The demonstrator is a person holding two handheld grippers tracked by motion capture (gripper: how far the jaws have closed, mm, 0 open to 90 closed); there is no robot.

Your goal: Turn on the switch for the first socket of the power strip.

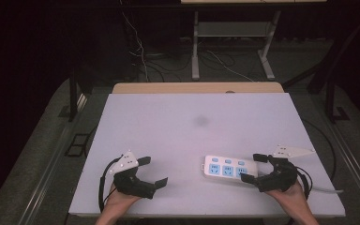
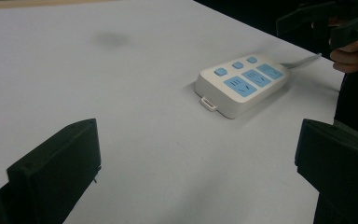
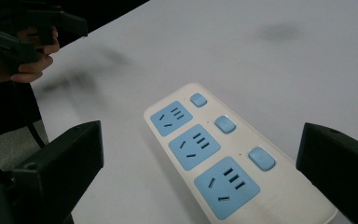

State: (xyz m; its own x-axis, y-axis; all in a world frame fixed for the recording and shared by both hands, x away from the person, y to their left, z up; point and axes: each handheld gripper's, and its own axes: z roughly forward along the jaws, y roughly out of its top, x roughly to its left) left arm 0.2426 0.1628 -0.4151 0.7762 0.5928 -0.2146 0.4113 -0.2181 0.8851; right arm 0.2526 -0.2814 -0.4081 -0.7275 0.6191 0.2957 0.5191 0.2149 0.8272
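A: Starting from the left, what sits where, taking the white plastic power strip with three blue sockets and three blue buttons point(image 1: 229, 167) as the landmark?

B: Well to the left of the strip, the left gripper point(image 1: 153, 171) rests low over the pale grey tabletop point(image 1: 192, 117), its jaws spread wide with nothing between them. In the left gripper view the strip point(image 2: 242, 84) lies ahead and to the right, apart from both jaws.

A: And the strip itself?

B: It lies flat near the tabletop's front edge, sockets up, its pale cable point(image 1: 326, 189) trailing off past its right end.

A: The right side?

B: The right gripper point(image 1: 254, 168) sits at the strip's right end, jaws spread to either side of that end. In the right gripper view the strip point(image 3: 214, 154) runs between the two jaws, but I can't tell whether either one touches it.

A: So how far along is the work?

B: Early, I'd judge. The right gripper straddles the strip but hasn't closed on it; grasping and whatever follows remain.
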